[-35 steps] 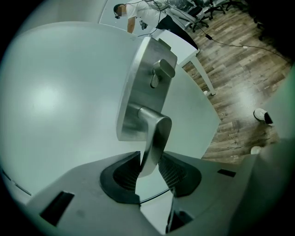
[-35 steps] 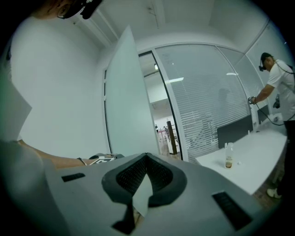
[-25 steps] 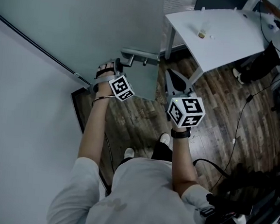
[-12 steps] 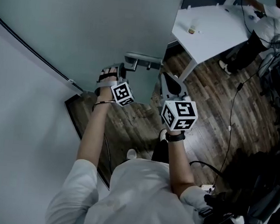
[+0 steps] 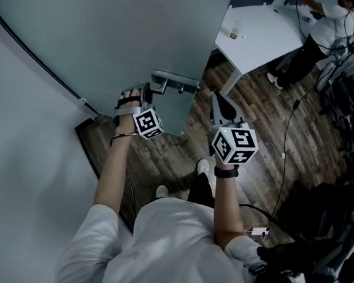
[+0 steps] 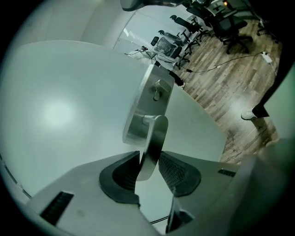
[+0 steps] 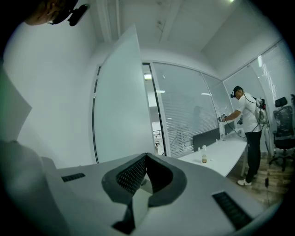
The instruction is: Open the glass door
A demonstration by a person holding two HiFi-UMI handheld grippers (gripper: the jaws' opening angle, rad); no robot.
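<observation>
Swinging round with me, the glass door (image 5: 143, 30) has carried its handle (image 5: 173, 79) a little further across the head view, the white desk (image 5: 260, 34) has slid toward the top right corner, and more wooden floor (image 5: 164, 149) shows past the door's free edge, so I read the door as partly open and still on its way. My left gripper (image 5: 149, 92) has its jaws closed narrow on the metal lever, which stands edge-on between the ribbed pads in the left gripper view, with the lock plate just behind it and the frosted pane filling the left of that view. My right gripper (image 5: 219, 101) is closed and empty, pads meeting at the tips, hanging just beside the door's edge without touching it. To do this stretch well, I'd keep the pinch firm and low on the lever, since it's smooth metal and only the lever's end is in the pads, and I'd pull along the hinge's arc, not straight back, letting the wrist turn with the door. I'd also hold the spare gripper and my feet clear of the swinging edge.
</observation>
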